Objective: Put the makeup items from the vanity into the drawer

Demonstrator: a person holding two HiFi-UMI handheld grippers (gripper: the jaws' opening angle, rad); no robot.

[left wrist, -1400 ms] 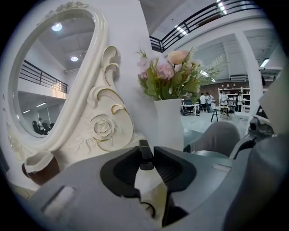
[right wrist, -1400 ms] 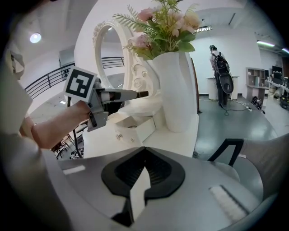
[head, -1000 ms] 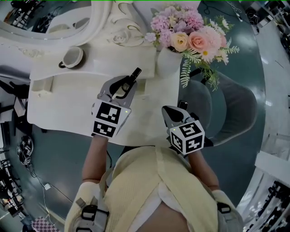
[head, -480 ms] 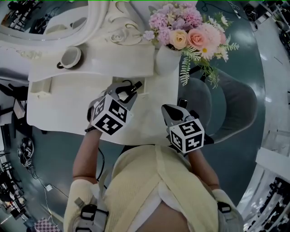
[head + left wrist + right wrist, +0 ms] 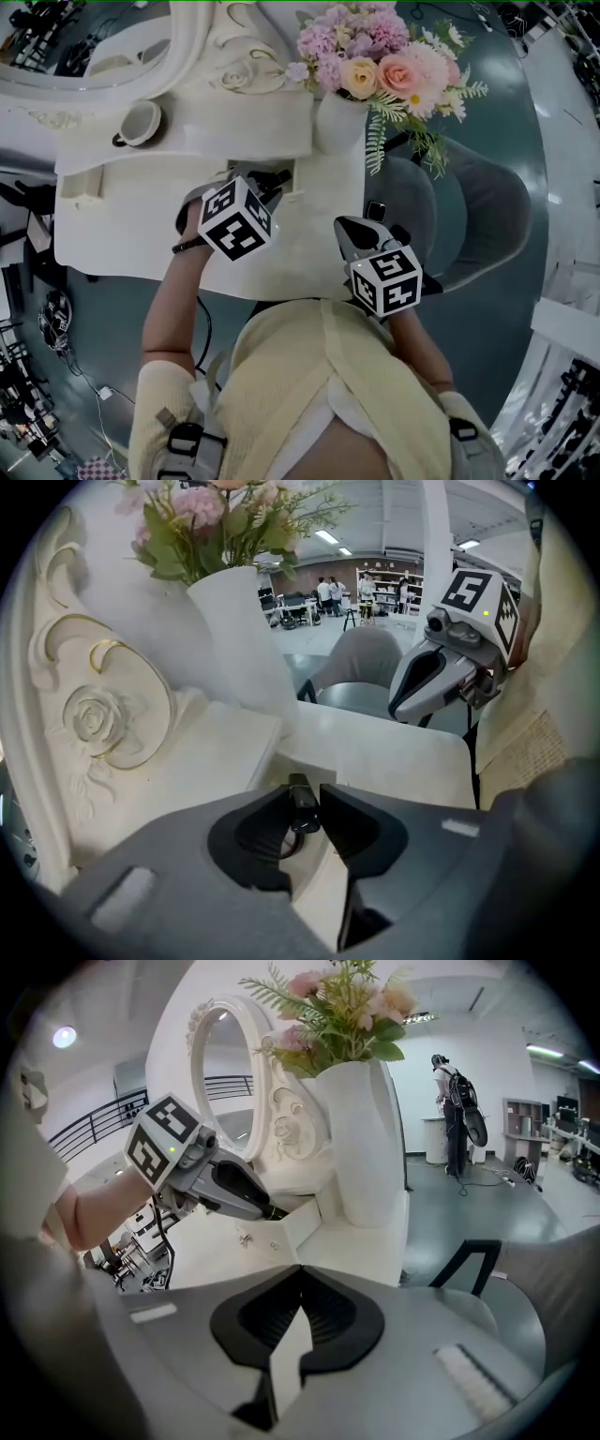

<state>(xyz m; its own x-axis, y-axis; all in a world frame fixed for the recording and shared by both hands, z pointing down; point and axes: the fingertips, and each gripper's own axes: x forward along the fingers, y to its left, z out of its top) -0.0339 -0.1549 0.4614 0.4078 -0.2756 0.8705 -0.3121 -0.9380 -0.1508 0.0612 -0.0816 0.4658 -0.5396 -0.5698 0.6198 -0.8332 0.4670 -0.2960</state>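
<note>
A slim black makeup stick (image 5: 302,806) is pinched between the pads of my left gripper (image 5: 310,791). In the head view the left gripper (image 5: 265,186) tilts steeply down and holds the stick (image 5: 279,175) at the mouth of the small open drawer (image 5: 289,167) in the white vanity's raised shelf. The right gripper view shows the same tip dipping into the drawer (image 5: 292,1228). My right gripper (image 5: 300,1271) is shut and holds nothing. It hovers over the vanity's front right corner (image 5: 351,228).
A white vase (image 5: 336,122) of pink flowers (image 5: 375,56) stands just right of the drawer. A cup (image 5: 139,122) sits on the shelf at left, below the oval mirror (image 5: 94,47). A grey chair (image 5: 469,216) stands to the right of the vanity top (image 5: 122,225).
My left gripper has rolled and sunk toward the drawer, carrying the black stick down from above the shelf to the drawer's opening. The right gripper has stayed still.
</note>
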